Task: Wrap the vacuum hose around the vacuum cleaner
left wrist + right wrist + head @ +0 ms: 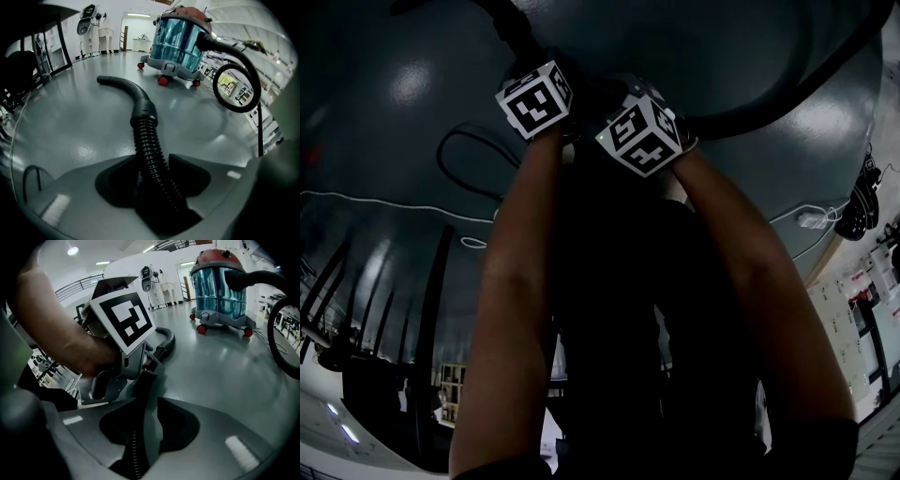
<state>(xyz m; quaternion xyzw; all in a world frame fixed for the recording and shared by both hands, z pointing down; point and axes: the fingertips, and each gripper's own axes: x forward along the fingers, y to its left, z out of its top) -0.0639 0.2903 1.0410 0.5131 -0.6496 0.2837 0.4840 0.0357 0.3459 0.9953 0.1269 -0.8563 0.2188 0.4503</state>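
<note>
The floor (84, 126) is grey and shiny, with bright spots of light on it; just in front of the left hand-held gripper (151, 159) the black hose (143, 126) comes down onto the floor; its smooth bent end (119, 83) lies flat there and points away to the left; far ahead and a bit to the right the vacuum cleaner (180, 44) stands on its red wheels (163, 80); far off to the left, thin dark legs (64, 49) stand on the floor; a thin white cord (394, 202) lies off to the left of that hand-held gripper.
</note>
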